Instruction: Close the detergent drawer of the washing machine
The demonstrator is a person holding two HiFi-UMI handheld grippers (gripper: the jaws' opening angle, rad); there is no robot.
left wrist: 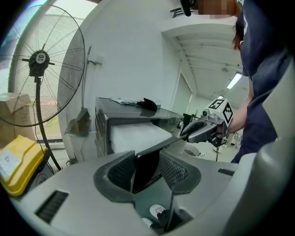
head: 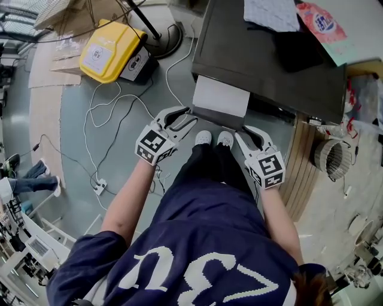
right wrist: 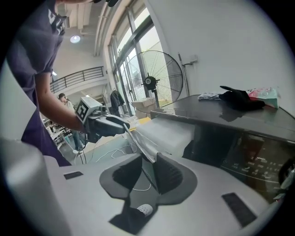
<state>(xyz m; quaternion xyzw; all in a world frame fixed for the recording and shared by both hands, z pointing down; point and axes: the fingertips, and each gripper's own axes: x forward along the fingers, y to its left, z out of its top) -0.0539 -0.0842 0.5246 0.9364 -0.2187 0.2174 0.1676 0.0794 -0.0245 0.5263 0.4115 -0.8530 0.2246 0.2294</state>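
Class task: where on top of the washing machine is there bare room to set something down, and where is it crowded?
Free: the washing machine's top is bare on its left and near part, between the open drawer and the black cloth. Crowded: the far right corner, with white cloth, black cloth and pink packet.

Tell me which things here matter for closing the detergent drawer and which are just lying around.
For the job:
- detergent drawer, pulled out
- washing machine
- left gripper and right gripper, one at each end of the drawer's front edge

Just lying about:
- yellow case on the floor
- standing fan
- power strip
- black cloth on the machine top
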